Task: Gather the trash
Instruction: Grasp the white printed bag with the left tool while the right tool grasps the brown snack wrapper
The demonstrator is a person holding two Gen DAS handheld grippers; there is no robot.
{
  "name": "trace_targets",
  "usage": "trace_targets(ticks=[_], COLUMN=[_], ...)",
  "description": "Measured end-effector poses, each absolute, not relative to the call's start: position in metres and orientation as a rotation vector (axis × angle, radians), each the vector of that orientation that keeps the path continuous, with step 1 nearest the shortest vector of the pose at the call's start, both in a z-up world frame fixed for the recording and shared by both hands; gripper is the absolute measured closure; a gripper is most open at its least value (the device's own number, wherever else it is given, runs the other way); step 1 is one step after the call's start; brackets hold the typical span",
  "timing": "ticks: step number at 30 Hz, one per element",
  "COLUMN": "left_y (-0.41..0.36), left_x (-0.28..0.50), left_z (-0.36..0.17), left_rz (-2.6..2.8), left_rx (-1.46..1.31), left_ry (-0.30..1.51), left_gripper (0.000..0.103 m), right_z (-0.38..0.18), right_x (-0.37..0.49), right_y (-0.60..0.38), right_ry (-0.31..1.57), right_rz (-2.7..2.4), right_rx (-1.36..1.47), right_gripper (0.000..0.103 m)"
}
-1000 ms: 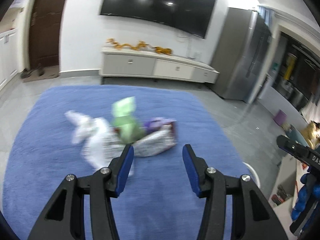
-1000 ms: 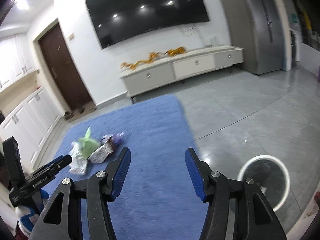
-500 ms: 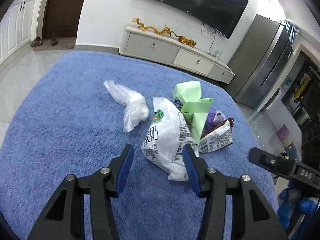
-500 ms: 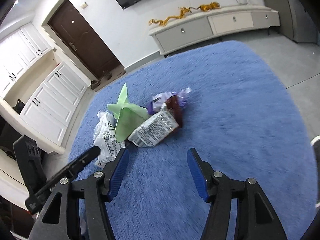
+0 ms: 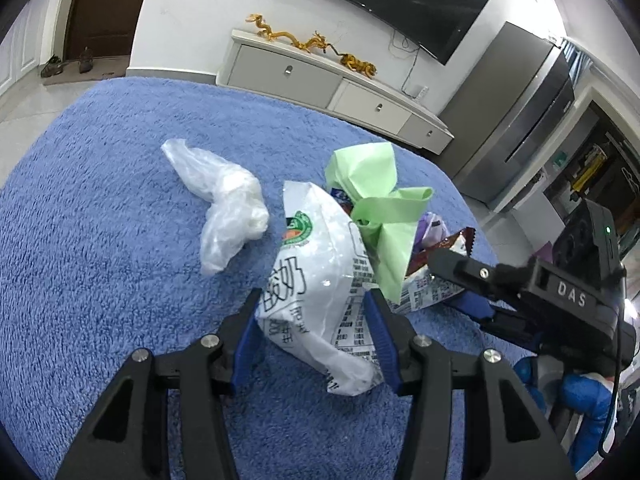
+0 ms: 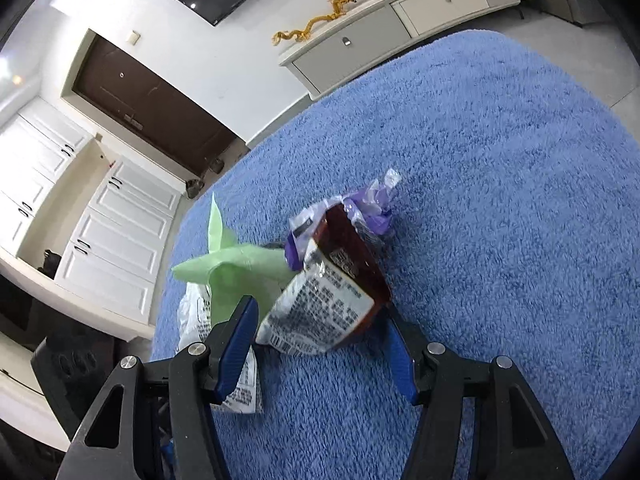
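With our left hand-held gripper point(image 5: 316, 320) open around the white bag point(image 5: 316, 280) and our right hand-held gripper point(image 6: 320, 344) closing around the snack wrapper point(image 6: 324, 312), slippery film could squirt free.

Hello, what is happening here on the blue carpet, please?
A person is collecting trash from a blue rug with a handheld gripper in each hand. The left gripper has its jaws around a white printed bag. The right gripper is closing its jaws around a dark red snack wrapper; its pads do not clearly press it yet. A green bag, a purple wrapper and a crumpled clear plastic bag lie untouched beside them.
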State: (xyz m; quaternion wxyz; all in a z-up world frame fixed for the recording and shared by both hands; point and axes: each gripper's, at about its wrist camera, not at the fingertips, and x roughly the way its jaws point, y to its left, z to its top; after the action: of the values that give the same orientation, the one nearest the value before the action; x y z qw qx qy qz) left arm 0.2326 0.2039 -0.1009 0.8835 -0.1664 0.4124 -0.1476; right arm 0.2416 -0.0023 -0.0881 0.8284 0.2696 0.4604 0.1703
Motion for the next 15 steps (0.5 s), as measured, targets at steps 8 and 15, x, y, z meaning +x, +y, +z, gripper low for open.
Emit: trace_targets(ticks=[8, 15], left_y=[0.195, 0.193], left_x=[0.214, 0.179], left_z=[-0.098, -0.088], left_rz=[-0.312, -0.313], left_rx=[-0.344, -0.378], left_ry=[0.838, 0.81], left_gripper=[0.072, 0.076], right_z=[-0.084, -0.058], right_x=[0.226, 0.197], right_y=[-0.017, -0.023], right_ry=[0.949, 0.903], right_rz=[0.386, 0.371], right_rx=[0.575, 0.456], right_gripper=[0.075, 0.078])
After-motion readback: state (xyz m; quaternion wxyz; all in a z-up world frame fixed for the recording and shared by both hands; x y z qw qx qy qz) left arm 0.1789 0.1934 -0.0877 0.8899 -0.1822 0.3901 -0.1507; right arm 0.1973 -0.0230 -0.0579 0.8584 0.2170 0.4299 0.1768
